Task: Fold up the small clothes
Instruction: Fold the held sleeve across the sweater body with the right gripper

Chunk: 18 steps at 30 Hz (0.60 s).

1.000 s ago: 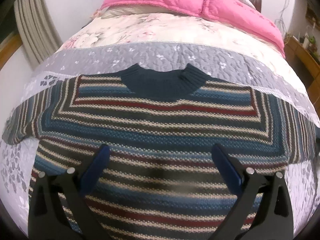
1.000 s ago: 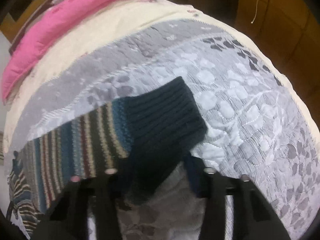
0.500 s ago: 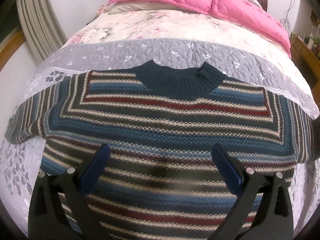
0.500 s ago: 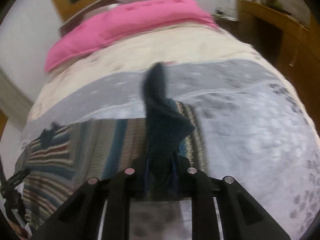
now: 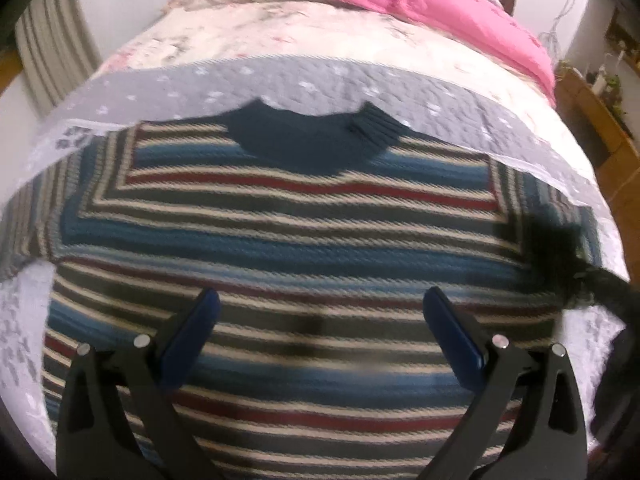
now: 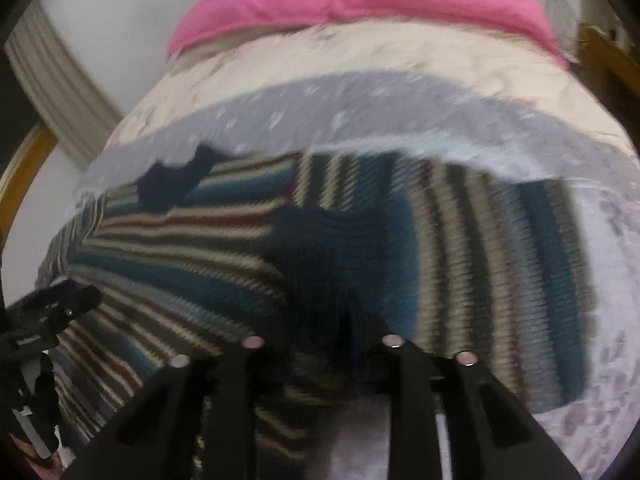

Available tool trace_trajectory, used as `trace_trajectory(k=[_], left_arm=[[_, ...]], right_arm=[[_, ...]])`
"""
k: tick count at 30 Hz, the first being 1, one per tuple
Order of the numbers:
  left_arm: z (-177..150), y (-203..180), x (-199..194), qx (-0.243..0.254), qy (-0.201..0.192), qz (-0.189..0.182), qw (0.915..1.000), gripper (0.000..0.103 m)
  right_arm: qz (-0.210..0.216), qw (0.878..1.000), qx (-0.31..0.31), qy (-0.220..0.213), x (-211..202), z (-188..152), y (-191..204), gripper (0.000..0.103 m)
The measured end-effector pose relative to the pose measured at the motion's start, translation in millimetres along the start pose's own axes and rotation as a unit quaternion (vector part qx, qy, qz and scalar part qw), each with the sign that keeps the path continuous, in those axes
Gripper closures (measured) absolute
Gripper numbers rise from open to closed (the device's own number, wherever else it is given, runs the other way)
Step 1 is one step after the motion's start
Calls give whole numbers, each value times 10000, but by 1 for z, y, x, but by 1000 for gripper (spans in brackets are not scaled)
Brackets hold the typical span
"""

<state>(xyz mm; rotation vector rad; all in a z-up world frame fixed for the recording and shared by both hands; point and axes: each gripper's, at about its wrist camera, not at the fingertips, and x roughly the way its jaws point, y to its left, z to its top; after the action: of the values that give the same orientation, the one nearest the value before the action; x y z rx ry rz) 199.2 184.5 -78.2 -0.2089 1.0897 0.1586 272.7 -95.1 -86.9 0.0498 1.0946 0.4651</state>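
The bed point(image 5: 360, 92) fills both views, covered by a quilt with a grey band, a cream floral stretch and a pink duvet point(image 5: 440, 4) at the head. No brand, label or writing can be read anywhere, partly because both views are blurred.

The striped knitted sweater point(image 5: 304, 240) lies spread flat on the grey band, dark blue collar point(image 5: 304, 140) toward the pillows. Its right sleeve point(image 6: 480, 264) is doubled inward across the shoulder, with the dark blue cuff point(image 6: 332, 264) lying over the stripes.

The left gripper point(image 5: 320, 332) hovers over the lower body of the sweater, pointing toward the collar, its blue-padded fingers point(image 5: 192, 332) spread wide with nothing between them.

The right gripper point(image 6: 320, 340) is over the folded sleeve, angled toward the collar, its fingers drawn close together and pinching the dark cuff. From the left wrist it shows as a dark blur at the sweater's right edge.
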Motion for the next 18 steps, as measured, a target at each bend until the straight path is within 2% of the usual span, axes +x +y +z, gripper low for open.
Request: trace_trajectory(k=[1, 2, 5, 7, 10, 14, 17, 18], left_arm=[[-1, -5, 2, 9, 41, -94, 9999, 3], [-1, -12, 4, 7, 118, -245, 9996, 3], [-2, -33, 14, -55, 363, -714, 9968, 3], [-4, -49, 21, -75, 524, -1016, 9934, 3], [-3, -74, 29, -35, 719, -1362, 9881, 3], [3, -112, 47, -46, 1035, -1861, 9770, 4], [5, -138, 61, -9, 1256, -2074, 9702, 11], [5, -145, 66, -1, 1348, -2107, 9682, 20]], right_arm=[[191, 9998, -94, 66, 3, -5, 7, 57], [221, 9996, -177, 21, 2, -8, 10, 52], [402, 9987, -237, -201, -21, -22, 12, 45], [476, 9981, -46, -392, -42, -32, 0, 43], [295, 9963, 370, -716, -78, -54, -29, 42], [358, 9912, 863, -937, -107, -78, -65, 42], [263, 9884, 1038, -1077, -124, -93, -83, 41], [229, 9878, 1063, -1112, -126, -95, -86, 41]])
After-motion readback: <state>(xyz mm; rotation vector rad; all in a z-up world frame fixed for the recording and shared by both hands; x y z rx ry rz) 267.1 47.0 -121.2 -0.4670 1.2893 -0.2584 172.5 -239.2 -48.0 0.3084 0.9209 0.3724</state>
